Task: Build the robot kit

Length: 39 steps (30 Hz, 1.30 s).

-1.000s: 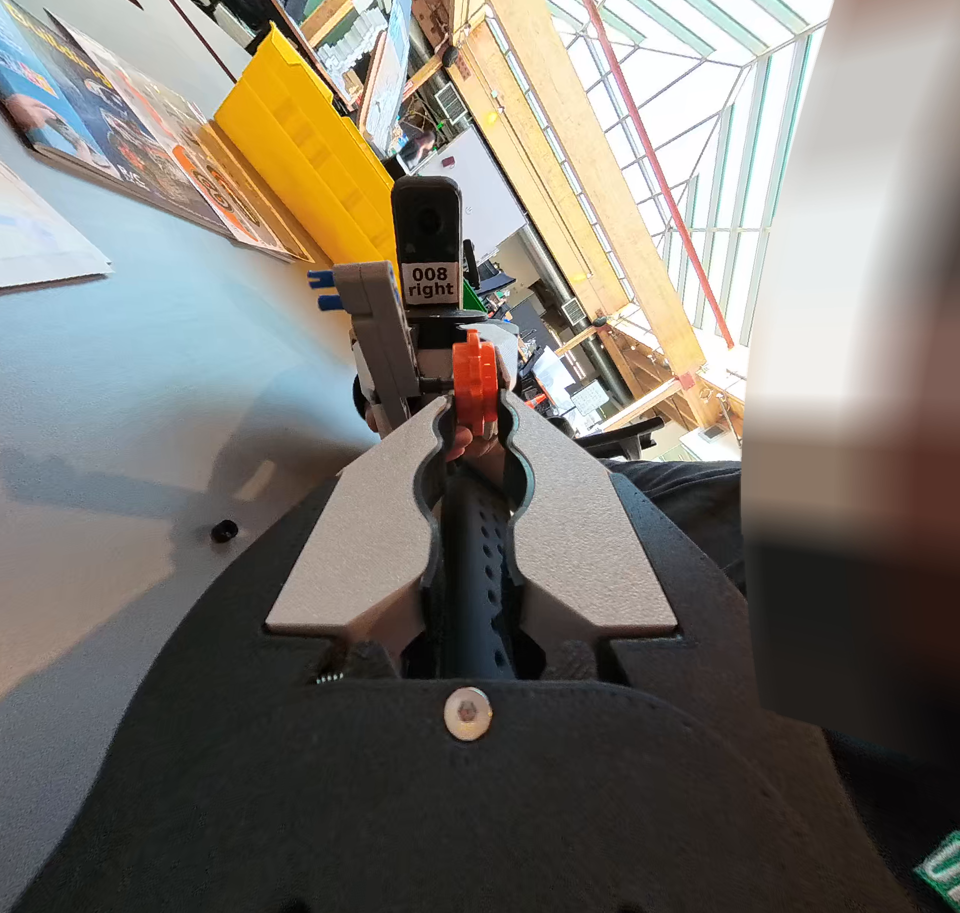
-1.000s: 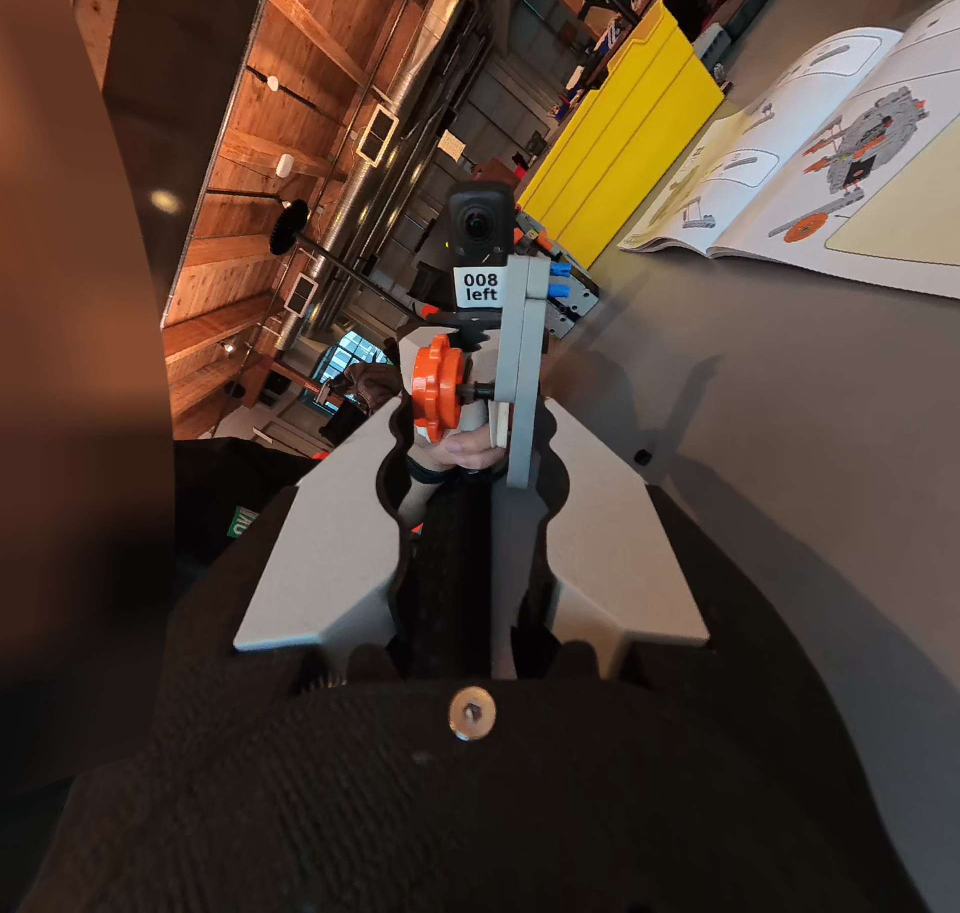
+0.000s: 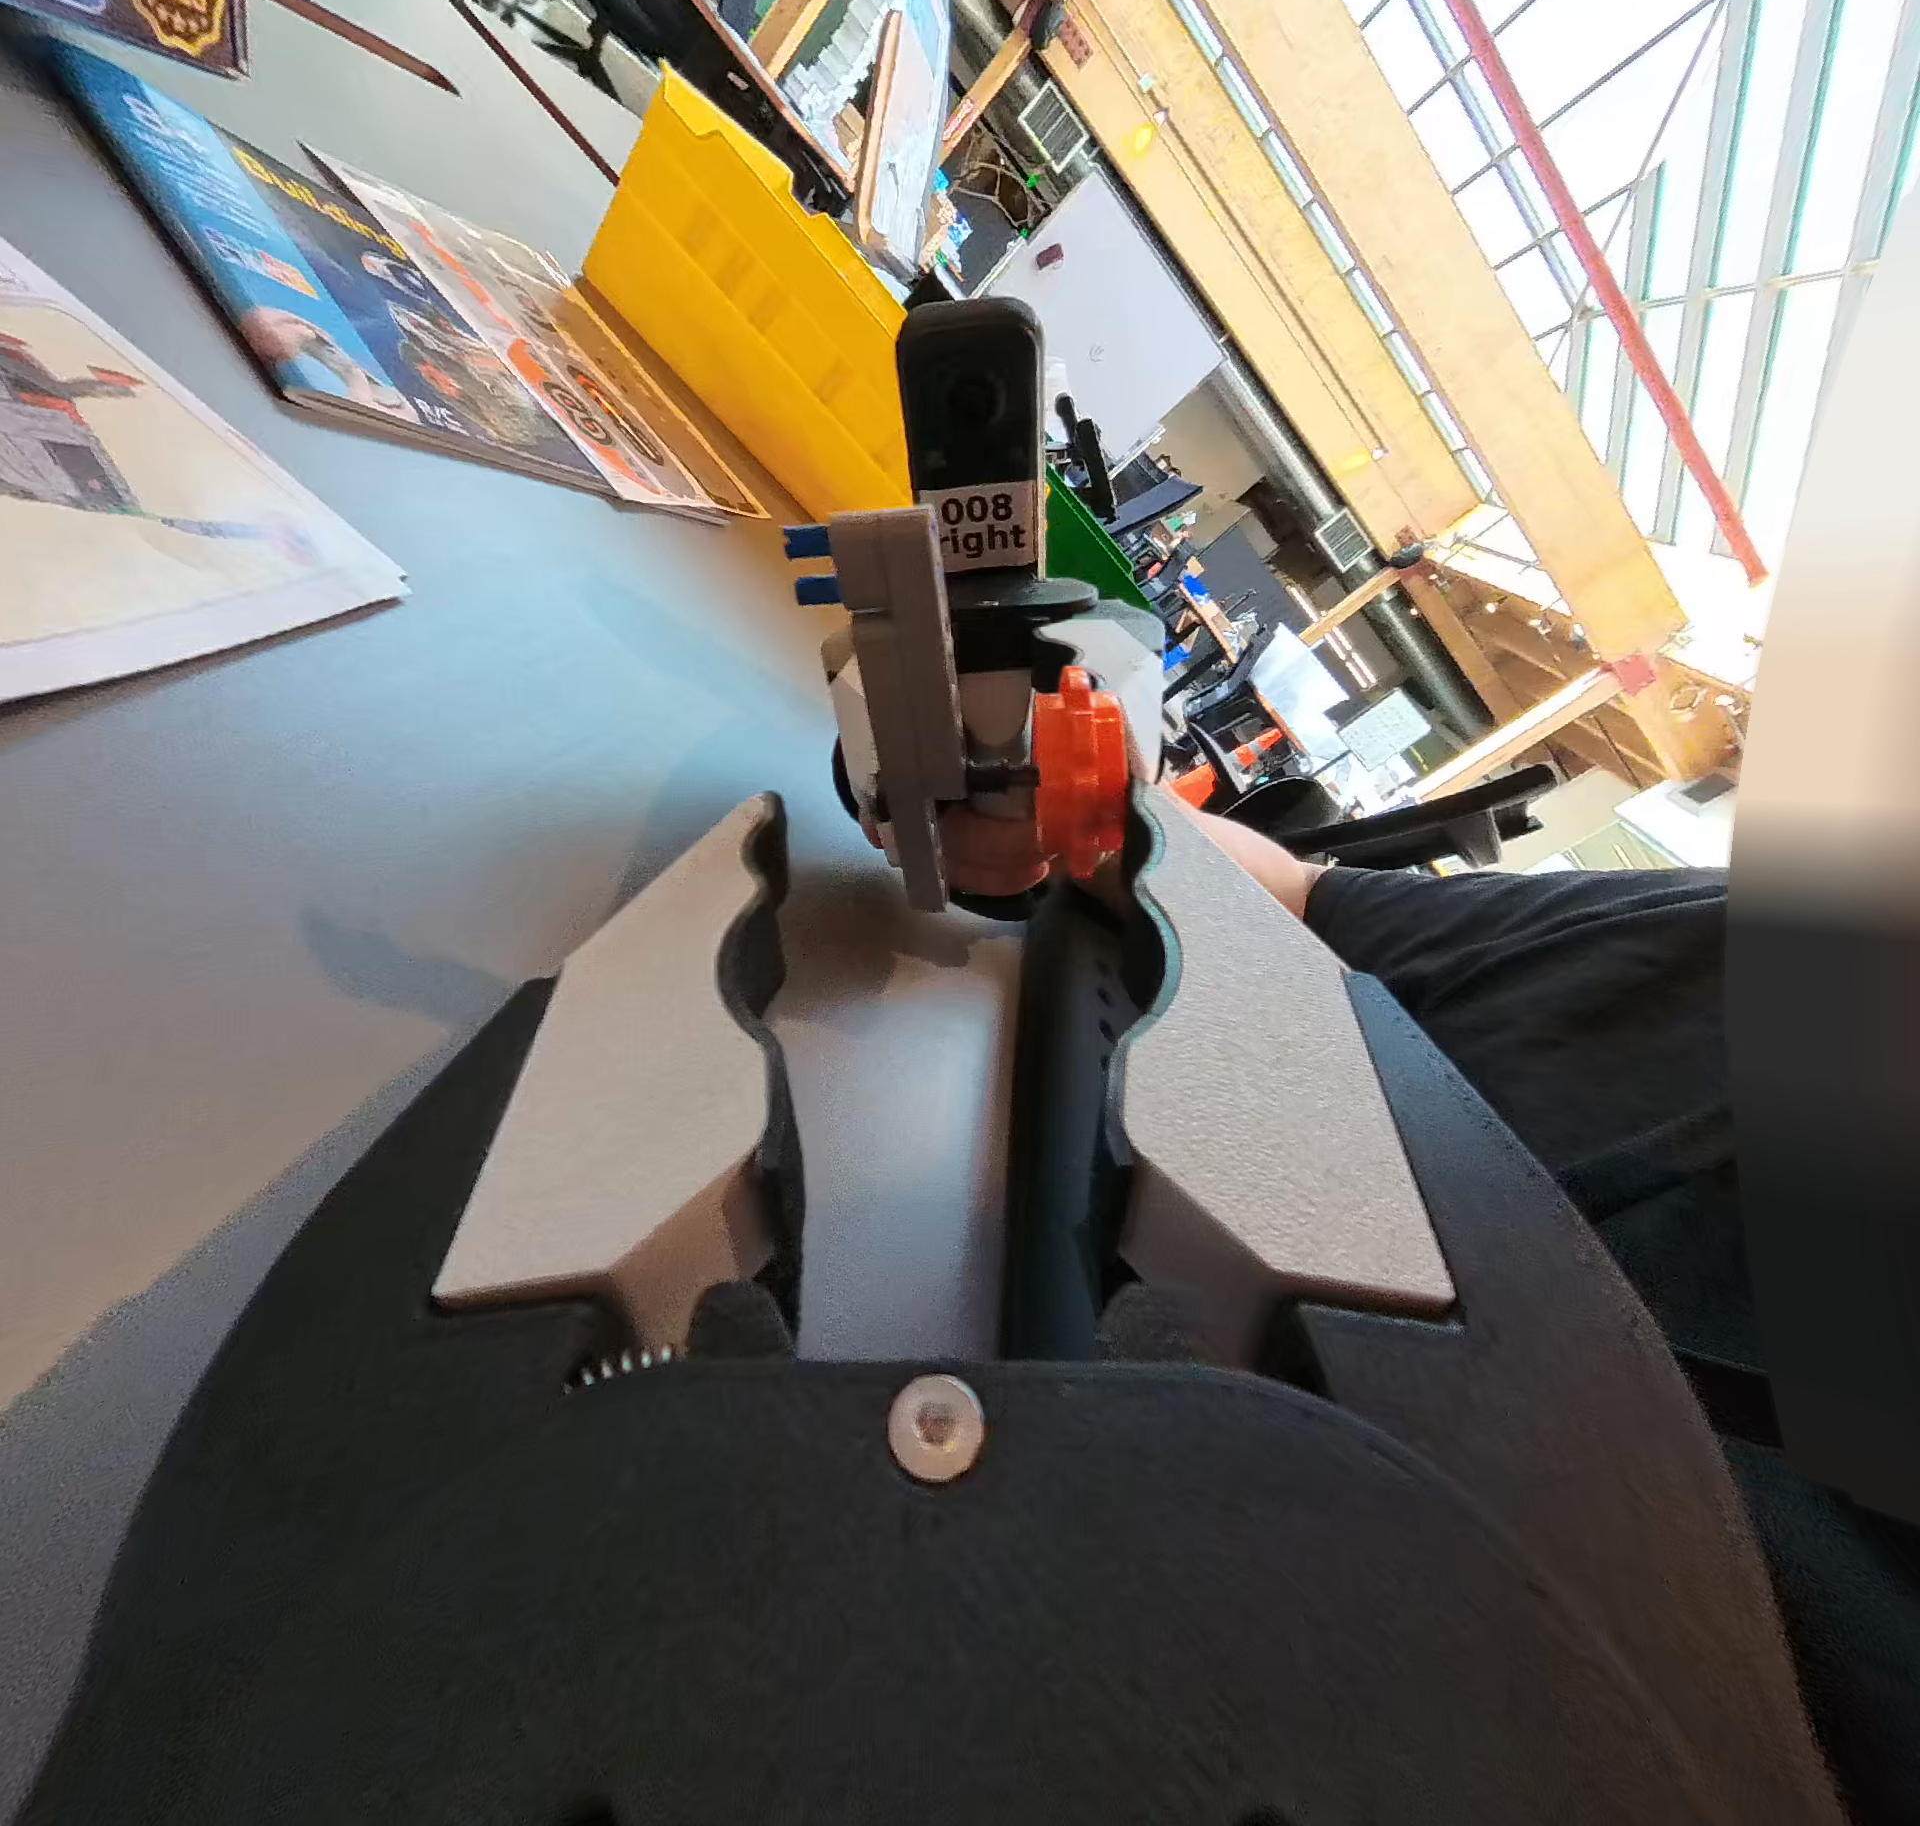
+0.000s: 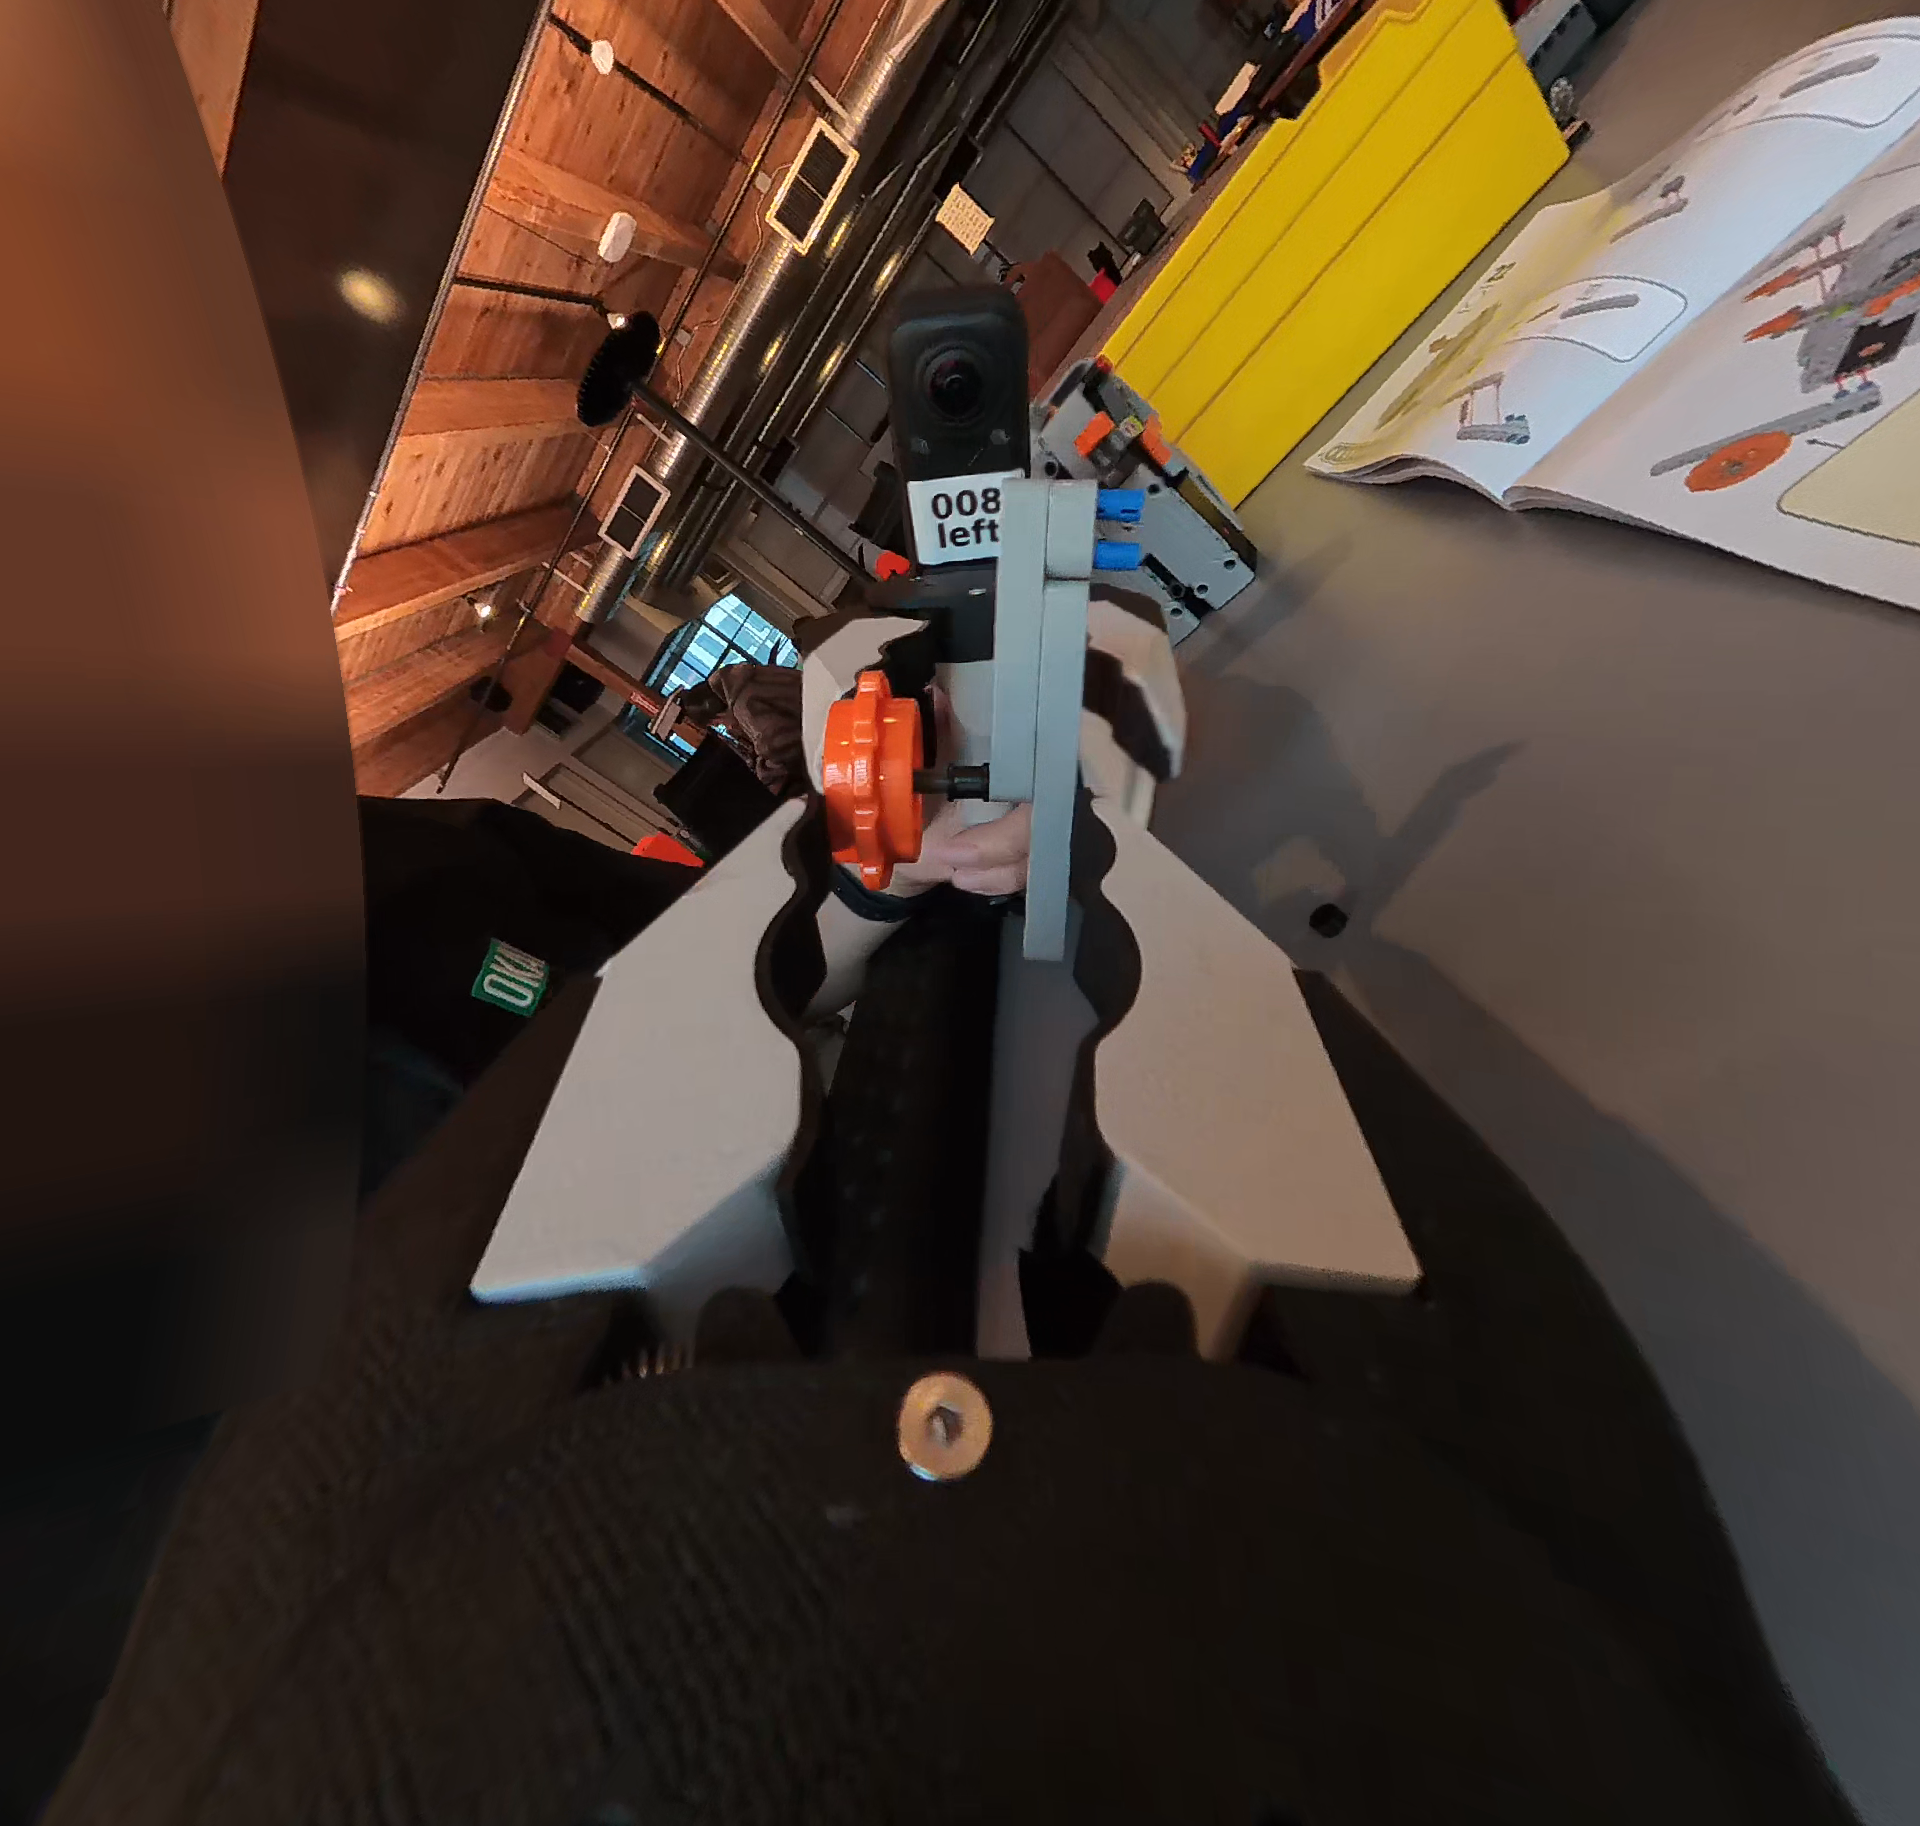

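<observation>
Left gripper [image 3: 956, 826] hovers above the matte grey table [image 3: 312, 893], jaws spread wide and empty. Just ahead, the toothed orange plastic gear [image 3: 1081, 768] nears its right finger. Right gripper [image 4: 956, 826] faces it, seemingly pinching gear and flat grey blue-pinned plastic panel [image 4: 1044, 696] together. A yellow plastic bin [image 4: 1351, 249] stands beyond.

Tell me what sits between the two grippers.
A grey brick-built panel with blue pins and an orange knob, seen in both wrist views. The right gripper seems to clamp it; the left gripper is open.
</observation>
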Each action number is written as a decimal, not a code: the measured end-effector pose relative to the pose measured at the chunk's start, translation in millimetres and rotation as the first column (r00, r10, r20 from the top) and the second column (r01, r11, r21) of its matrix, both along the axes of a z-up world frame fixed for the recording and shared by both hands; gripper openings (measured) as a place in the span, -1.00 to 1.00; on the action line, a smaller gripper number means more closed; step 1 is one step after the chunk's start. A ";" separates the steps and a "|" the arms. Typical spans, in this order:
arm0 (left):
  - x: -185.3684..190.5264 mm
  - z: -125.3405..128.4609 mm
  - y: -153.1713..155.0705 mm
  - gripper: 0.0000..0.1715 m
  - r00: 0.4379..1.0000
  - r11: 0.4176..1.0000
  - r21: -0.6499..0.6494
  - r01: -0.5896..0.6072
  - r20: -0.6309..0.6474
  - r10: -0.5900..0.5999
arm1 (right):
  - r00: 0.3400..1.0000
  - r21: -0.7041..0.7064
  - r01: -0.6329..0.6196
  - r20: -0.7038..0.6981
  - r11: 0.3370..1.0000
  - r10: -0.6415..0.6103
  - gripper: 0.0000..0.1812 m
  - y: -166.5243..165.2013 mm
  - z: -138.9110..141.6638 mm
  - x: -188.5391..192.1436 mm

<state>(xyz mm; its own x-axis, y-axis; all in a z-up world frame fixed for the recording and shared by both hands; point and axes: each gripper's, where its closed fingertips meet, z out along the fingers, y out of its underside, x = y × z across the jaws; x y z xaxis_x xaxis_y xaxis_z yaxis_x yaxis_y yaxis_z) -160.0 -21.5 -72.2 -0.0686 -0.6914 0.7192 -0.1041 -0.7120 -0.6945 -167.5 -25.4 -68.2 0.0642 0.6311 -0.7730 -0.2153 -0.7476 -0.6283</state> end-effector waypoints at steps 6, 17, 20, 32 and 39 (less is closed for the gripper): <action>2.1 11.7 -9.2 -0.46 0.996 0.998 0.027 0.057 0.069 -0.059 | 0.999 0.085 0.004 0.045 0.996 -0.007 -0.51 -4.1 1.2 -5.2; 5.0 1.5 -2.1 -0.46 0.996 0.995 -0.090 0.044 0.076 -0.038 | 0.999 -0.025 0.016 0.031 1.000 -0.015 -0.51 3.2 -9.2 -2.3; 5.3 1.0 1.1 -0.46 0.996 0.991 -0.128 0.031 0.089 -0.020 | 0.999 -0.035 0.022 0.029 0.999 -0.021 -0.51 6.0 -10.1 -2.1; 6.0 -3.1 7.6 -0.47 0.995 0.982 -0.191 -0.009 0.099 0.028 | 0.999 -0.069 0.040 0.014 0.997 -0.039 -0.52 11.6 -14.9 -1.7; 6.1 -3.7 9.3 -0.47 0.994 0.979 -0.203 -0.022 0.102 0.044 | 0.999 -0.067 0.046 0.013 0.997 -0.045 -0.52 12.6 -15.5 -1.6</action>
<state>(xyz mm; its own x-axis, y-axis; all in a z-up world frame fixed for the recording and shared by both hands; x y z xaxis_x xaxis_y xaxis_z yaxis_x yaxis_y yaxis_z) -153.9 -12.2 -75.8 -0.1309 -0.5366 0.8336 -0.0124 -0.8399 -0.5426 -169.1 -12.7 -83.7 0.1004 0.5738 -0.8128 -0.2432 -0.7780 -0.5793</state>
